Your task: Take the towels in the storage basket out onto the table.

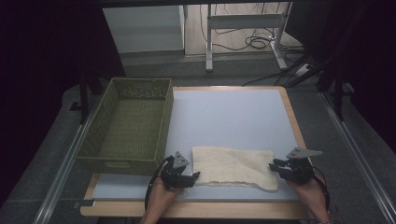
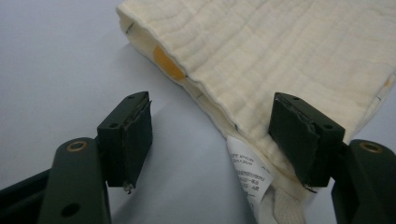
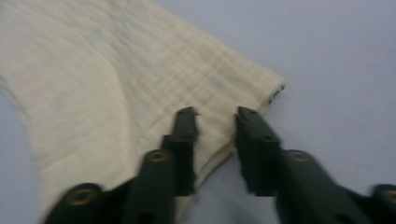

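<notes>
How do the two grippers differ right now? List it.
The left gripper has its jaws spread wide, the cloth's labelled corner lying loose between them; the right gripper has its jaws close together over the cloth's edge. The left sits at the cloth's left end, the right at its right. Both are black and hand-held.

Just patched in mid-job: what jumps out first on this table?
The cream cloth lies flat near the table's front edge, with the left tool at its left end and the right tool at its right end. In the left gripper view the jaws stand open around the cloth's hem by its white label; in the right gripper view the jaws are narrow over the cloth's edge, not visibly clamped. An empty green woven basket sits at the left.
</notes>
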Tool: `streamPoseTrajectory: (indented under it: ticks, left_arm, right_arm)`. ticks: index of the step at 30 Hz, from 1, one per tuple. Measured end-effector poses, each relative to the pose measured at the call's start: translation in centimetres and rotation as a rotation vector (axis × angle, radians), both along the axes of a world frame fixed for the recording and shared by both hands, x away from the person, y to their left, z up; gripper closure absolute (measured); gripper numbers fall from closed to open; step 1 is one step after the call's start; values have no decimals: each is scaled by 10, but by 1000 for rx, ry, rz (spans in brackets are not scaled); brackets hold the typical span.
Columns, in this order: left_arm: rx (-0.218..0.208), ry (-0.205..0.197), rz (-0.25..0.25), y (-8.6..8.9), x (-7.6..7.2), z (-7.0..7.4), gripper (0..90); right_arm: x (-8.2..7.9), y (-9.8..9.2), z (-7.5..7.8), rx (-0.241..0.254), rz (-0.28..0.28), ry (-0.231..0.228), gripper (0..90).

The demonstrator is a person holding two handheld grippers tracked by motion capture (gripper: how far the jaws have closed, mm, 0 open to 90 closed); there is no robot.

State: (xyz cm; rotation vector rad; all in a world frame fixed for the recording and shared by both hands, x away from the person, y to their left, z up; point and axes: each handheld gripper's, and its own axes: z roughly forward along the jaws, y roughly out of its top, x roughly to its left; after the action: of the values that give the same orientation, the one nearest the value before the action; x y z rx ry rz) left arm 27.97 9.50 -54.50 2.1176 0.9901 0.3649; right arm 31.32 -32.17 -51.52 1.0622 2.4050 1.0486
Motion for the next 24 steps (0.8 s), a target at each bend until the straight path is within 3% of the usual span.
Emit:
streamPoseTrajectory:
  ticks: [1,2,3,8,10,13,16,18,20,24]
  left_arm:
    - [0,0,0,0,0,0,304]
    - [1,0,0,0,0,0,304]
    - [0,1,0,0,0,0,304]
    - [1,1,0,0,0,0,305]
    - [-1,2,1,0,0,0,305]
    - [-1,3,0,0,0,0,304]
    - [-5,4,2,0,0,0,303]
    - [-23,17,4,0,2,2,300]
    - [-48,24,2,-2,5,6,296]
    - [-28,-8,18,-10,14,19,302]
  right_arm:
    - [0,0,0,0,0,0,750]
    - [0,3,-3,-17,5,-7,858]
    - [0,3,-3,-7,8,-8,873]
    - [-3,3,6,-3,1,-30,883]
    - [0,0,16,-1,-19,-61,884]
    - [6,-3,20,4,-26,-54,881]
    - [14,-1,10,-33,-24,11,840]
    - [17,-1,6,-34,-22,23,758]
    - [17,-3,12,-22,-35,0,725]
    - [24,-3,26,-15,-56,-47,682]
